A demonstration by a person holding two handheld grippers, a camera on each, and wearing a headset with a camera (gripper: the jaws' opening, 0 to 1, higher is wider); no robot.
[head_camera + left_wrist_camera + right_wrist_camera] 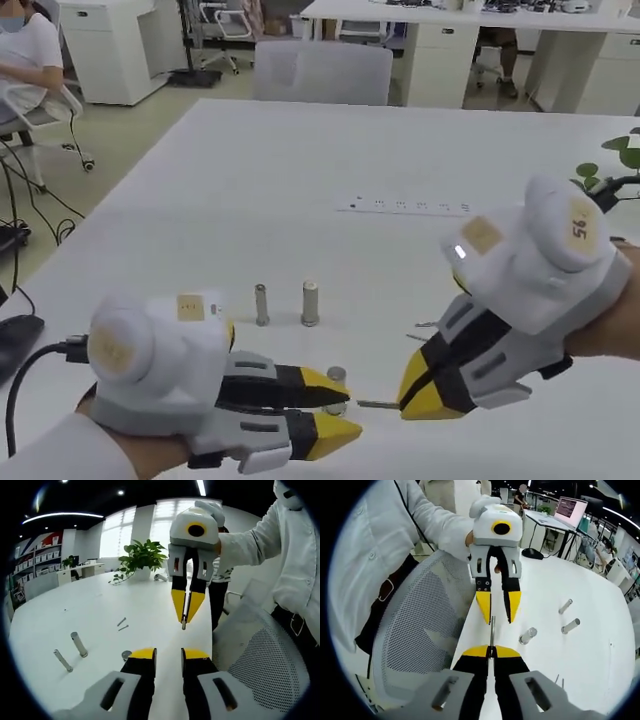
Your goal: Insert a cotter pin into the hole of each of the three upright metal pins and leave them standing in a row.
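R gripper (491,651), slim metal cotter pin (491,631)

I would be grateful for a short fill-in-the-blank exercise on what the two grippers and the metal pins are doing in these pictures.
The right gripper is shut on a thin ____.
The left gripper has its jaws ____ and grips nothing.
The number of metal pins standing on the white table is ____.
Missing words: cotter pin; open; three.
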